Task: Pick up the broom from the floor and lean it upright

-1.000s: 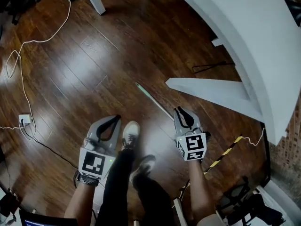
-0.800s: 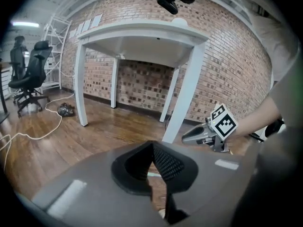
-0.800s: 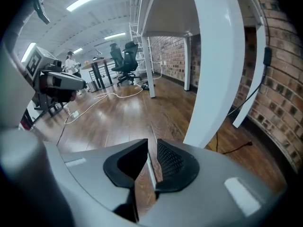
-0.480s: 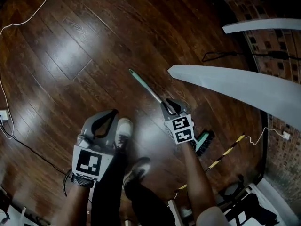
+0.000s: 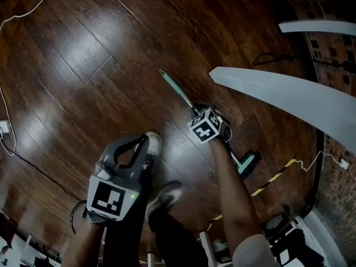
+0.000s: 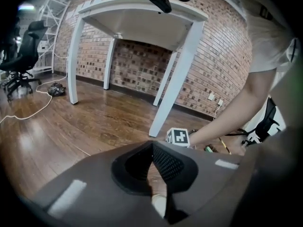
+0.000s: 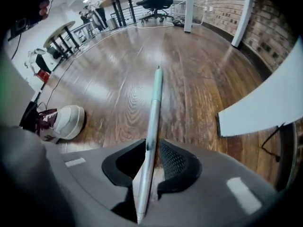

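- You're working in an open office: a white desk stands near you and a black wheeled office chair at the far left.
- Brick walls, a dark wood floor and a loose cable at the left surround you.

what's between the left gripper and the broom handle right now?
The person's white shoe, right beside the left gripper, then bare wood floor up to the broom handle. The head view shows it.

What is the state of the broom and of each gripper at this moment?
broom, lying flat on the floor, not yet lifted.
right gripper, open; its jaws have just been opening, with the broom's handle between them.
left gripper, shut, nothing between its jaws.
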Motion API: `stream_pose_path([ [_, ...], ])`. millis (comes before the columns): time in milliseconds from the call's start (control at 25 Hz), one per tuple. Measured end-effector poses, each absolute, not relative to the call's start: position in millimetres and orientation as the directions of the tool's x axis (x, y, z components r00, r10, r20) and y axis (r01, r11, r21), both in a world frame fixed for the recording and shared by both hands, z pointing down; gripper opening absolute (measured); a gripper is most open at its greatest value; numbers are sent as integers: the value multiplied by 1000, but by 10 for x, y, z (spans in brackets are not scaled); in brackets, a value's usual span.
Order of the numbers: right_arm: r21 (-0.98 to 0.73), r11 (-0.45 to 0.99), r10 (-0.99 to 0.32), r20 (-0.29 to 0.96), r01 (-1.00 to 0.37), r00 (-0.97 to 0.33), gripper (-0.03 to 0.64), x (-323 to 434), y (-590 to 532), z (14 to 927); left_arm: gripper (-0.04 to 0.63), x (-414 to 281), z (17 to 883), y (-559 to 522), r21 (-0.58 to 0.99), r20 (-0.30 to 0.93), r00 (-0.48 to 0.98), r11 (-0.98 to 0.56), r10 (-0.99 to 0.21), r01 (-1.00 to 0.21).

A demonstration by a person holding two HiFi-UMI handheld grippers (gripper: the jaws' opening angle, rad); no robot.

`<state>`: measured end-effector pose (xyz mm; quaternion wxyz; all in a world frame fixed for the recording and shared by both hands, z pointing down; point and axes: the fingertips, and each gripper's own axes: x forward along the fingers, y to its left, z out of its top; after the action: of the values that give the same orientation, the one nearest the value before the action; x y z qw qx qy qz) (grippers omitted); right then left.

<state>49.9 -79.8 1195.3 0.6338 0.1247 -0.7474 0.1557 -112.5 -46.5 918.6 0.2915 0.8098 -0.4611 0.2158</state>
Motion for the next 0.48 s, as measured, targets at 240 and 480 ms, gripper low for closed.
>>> stream_pose_path([
  [240,-69,934,24,991,-351,-131,110,534,-700,12103,0,-1050,9198,-493,277,609,498,-423,-618,-863],
  [480,-73,929,30,992,-362,-123,114,552,-692,12155,0,-1140,9220,-470,263,622,496,-435,-606,-861],
])
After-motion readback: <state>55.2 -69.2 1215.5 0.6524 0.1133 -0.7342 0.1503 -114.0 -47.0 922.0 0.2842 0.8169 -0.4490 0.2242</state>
